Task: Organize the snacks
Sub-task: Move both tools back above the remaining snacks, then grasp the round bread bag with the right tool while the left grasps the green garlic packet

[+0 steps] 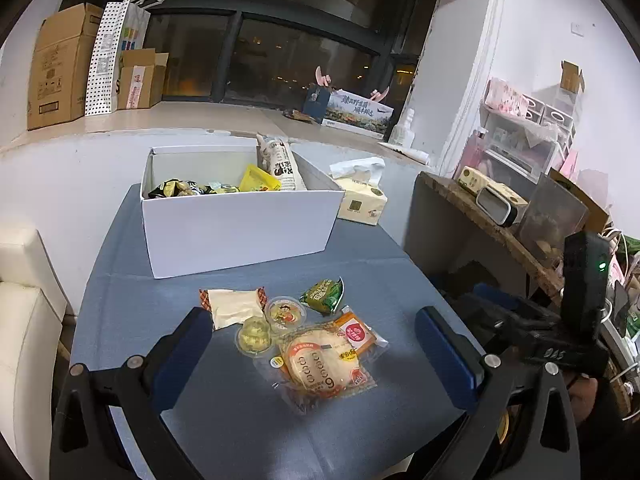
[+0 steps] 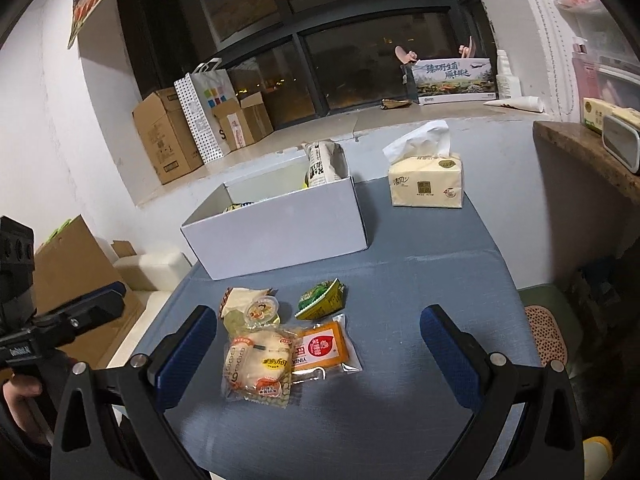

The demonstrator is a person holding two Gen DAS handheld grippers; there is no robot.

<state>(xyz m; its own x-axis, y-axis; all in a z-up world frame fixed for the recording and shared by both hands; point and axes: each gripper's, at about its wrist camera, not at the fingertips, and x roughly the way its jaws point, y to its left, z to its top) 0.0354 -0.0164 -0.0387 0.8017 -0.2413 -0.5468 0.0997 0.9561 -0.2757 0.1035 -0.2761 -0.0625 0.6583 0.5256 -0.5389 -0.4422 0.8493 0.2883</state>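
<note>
A cluster of snacks lies on the blue table (image 1: 248, 420) in front of the white box (image 1: 240, 228): a round bun (image 1: 316, 364) in clear wrap, overlapping an orange pack (image 1: 356, 332); a jelly cup (image 1: 285, 312) and a yellow cup (image 1: 255, 338) touching; a beige packet (image 1: 234, 306) beside them; a green packet (image 1: 323, 292) a little apart; the box already holds more snacks — a yellow pouch (image 1: 258, 180) and a tall white bag (image 1: 280, 162) leaning at its right end; a tissue pack (image 1: 360, 196) stands just right of the box; the left gripper (image 1: 312, 336) hovers over the cluster, jaws wide apart, gripping nothing; the right gripper (image 2: 318, 334) likewise — spread wide, empty
</note>
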